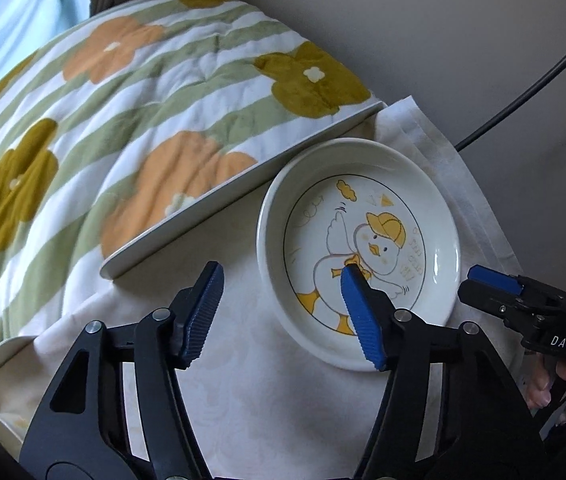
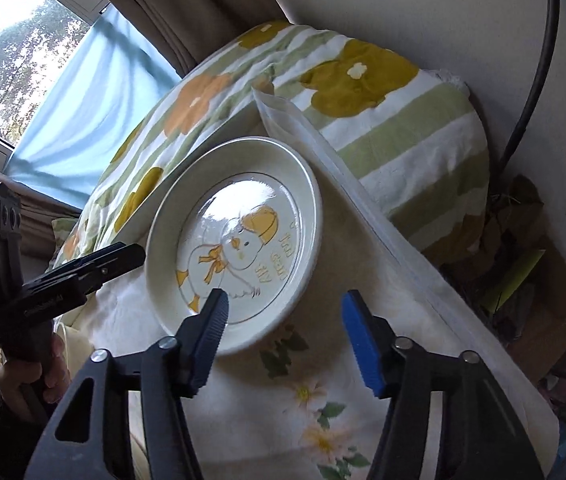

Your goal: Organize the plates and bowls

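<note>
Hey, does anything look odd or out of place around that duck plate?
The duck plate looks whole and sits flat on the white cloth, nothing spilled. What is odd is the setting: the cloth-covered surface butts against a quilted flowered blanket, and a long white tray edge is tucked under it.

Glossy glazed ceramic plate [image 1: 359, 248] on matt, faintly patterned cloth [image 1: 267, 392]; quilted blanket [image 1: 123, 120].

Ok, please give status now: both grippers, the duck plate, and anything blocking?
Left gripper open, straddling near rim of duck plate. Right gripper open, straddling opposite rim. Plate flat on tablecloth, not gripped. Quilt-covered tray close beside plate.
</note>
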Demonstrator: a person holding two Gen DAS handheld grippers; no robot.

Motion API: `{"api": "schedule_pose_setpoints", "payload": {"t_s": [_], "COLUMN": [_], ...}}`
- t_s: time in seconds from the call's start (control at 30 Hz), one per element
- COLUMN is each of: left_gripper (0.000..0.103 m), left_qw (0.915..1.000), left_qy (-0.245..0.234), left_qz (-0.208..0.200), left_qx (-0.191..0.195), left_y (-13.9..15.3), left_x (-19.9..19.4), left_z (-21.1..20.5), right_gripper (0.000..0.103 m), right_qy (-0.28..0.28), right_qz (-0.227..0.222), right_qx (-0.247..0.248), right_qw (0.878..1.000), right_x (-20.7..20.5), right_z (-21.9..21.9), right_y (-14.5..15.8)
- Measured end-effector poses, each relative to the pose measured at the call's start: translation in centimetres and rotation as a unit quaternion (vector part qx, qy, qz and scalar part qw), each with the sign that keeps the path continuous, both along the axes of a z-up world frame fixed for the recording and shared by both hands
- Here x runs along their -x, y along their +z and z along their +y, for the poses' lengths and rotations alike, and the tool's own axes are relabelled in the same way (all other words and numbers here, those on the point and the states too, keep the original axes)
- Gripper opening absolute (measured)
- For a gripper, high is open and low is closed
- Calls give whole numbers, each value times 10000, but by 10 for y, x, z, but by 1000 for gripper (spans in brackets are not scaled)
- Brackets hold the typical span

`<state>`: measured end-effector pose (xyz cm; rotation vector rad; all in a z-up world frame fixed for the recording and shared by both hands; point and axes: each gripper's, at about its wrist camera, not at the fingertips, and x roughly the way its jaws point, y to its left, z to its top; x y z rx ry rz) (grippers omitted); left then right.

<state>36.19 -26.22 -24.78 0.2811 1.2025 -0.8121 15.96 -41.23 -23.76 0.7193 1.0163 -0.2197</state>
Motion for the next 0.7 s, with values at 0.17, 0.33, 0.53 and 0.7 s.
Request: {"api": "schedule_pose_setpoints", "payload": {"t_s": [0.17,0.33,0.53,0.7], "left_gripper": [41,27,17,17], "left_qw": [9999,9996,9992,9990], "left_qy": [-94,-246,-323,-372], "left_qz": [118,87,19,-65], "left_qx": [-60,-148,-246,-249], "left_y": [-17,-23,-30,-31], "left_x": [-11,-14,-15,-13], "left_z": [-14,-21,-21,-21], "right_gripper": [35,31,19,15], "right_qy": [-79,-89,-74,-108], "right_qz": [73,23,45,49], "right_qx": [-105,-143,-116,-115], "right_qw": [9999,9999,9999,9999], "right_x": [-9,-16,-22,-22], "right_z": [-7,-9,-7,-8], "right_y": [-13,-17,-22,-27]}}
